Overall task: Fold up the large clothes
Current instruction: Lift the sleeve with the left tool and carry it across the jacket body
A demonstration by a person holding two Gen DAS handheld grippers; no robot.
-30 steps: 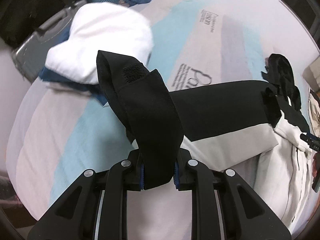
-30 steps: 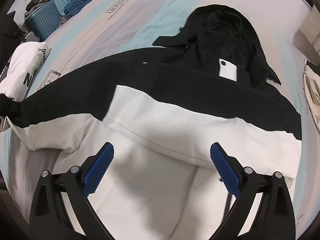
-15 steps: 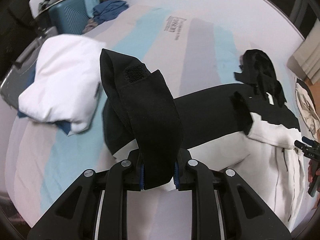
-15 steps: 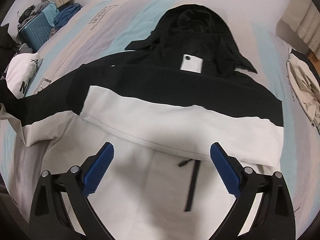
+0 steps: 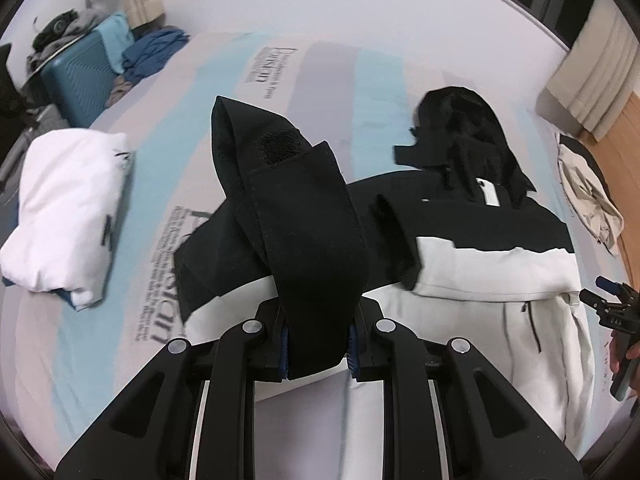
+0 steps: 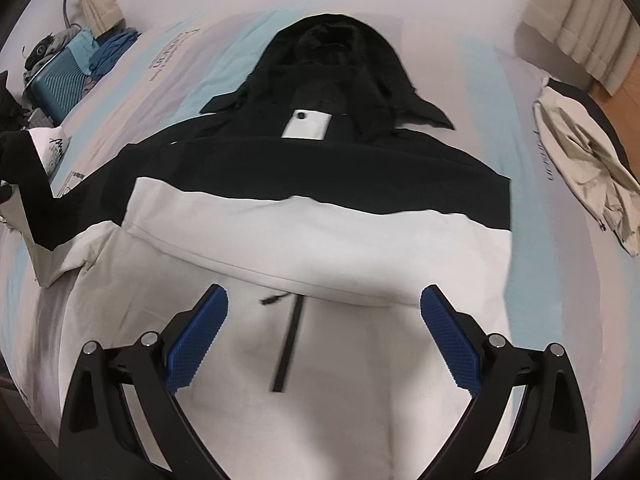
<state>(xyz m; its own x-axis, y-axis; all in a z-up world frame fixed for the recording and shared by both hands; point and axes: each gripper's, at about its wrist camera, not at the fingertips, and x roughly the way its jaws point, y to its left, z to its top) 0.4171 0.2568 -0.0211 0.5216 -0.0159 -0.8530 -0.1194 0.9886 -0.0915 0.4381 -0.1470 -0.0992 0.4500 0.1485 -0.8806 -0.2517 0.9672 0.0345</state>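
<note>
**A:** quick check, where's the sleeve relative to the jacket body right now?

**B:** The left gripper [image 5: 318, 350] is clamped on the black cuff [image 5: 296, 216] of the sleeve, lifted off the bed [image 5: 120, 320]. The sleeve runs from the fingers back toward the jacket [image 6: 320, 240], which lies flat across the middle of the bed, hood [image 6: 340, 52] toward the far edge, hem toward the near edge.

**A:** so the fold goes which way?

**B:** My guess is sideways, across the jacket's long axis, since the torso lies to the right of the cuff in the left wrist view. The left hand is clearly the one to carry it over.

**A:** and the right gripper [image 6: 324, 336]?

**B:** Jaws wide apart, nothing between them, hanging over the white lower front near the zipper [image 6: 288, 344]. The folded white garment [image 5: 64, 208] sits near the left edge.
</note>
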